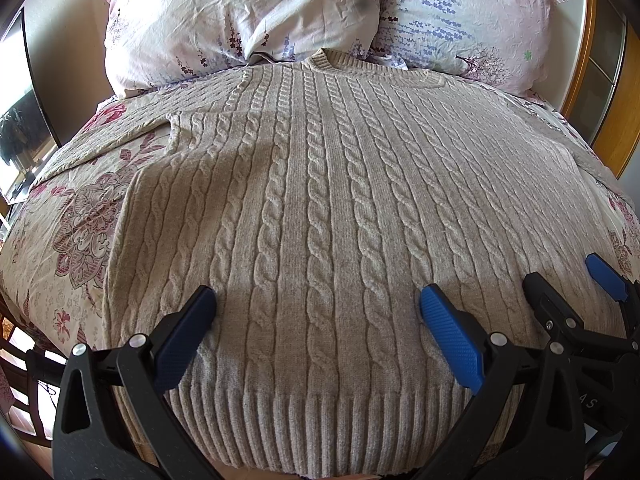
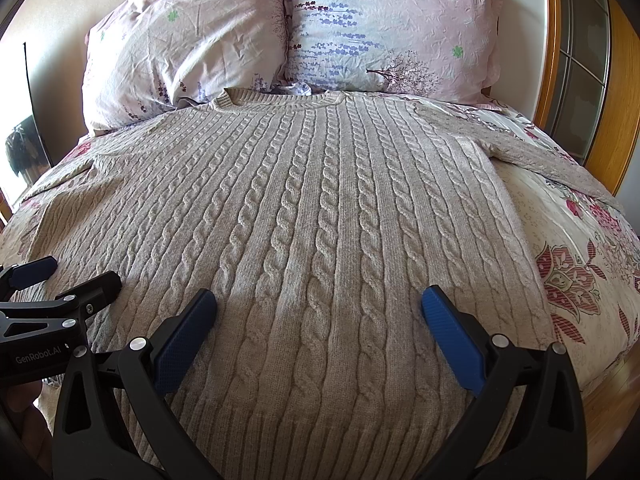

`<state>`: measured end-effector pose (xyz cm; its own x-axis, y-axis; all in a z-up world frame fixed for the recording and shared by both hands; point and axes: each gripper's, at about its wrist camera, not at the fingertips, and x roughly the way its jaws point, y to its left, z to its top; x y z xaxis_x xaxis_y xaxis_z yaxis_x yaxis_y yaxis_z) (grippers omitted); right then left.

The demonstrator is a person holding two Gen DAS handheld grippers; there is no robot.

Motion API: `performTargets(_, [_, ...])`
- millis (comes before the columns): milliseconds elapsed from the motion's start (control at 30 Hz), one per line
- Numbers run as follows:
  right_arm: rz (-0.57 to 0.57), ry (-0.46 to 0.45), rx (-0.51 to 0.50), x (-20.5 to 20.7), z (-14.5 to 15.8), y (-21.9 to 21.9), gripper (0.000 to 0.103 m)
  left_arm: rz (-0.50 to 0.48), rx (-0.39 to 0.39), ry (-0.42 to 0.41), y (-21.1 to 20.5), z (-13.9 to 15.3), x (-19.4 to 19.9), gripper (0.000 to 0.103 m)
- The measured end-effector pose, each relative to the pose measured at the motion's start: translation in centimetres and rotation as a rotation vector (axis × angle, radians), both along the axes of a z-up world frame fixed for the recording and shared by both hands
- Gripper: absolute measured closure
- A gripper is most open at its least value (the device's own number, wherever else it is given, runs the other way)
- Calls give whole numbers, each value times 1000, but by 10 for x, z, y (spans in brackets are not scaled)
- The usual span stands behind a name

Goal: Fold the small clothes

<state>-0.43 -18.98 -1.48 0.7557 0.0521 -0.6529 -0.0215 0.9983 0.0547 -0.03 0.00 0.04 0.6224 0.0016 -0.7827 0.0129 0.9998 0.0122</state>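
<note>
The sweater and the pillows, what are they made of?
The sweater looks like thick, soft knitted yarn, maybe wool: rope-like cables run down it, with ribbing at the bottom. The pillows look like thin woven cloth, perhaps cotton: matte, crinkled, with printed flowers.

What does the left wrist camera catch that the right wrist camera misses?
Only the left wrist view shows the sweater's ribbed hem and its left sleeve. Only the right wrist view shows the right sleeve stretched across the bedspread. Both show the cable-knit sweater lying flat, two pillows, and both open tongs: left tongs, right tongs.
</note>
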Motion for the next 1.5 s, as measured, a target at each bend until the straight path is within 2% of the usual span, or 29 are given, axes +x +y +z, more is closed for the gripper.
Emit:
performTargets(1233, [-5,4,0,-1,0,2,1,0,1,-3,0,0,0,2])
performTargets(1500, [61,9,-1,3,1,-1,1,-17,1,33,-1,1,5,2])
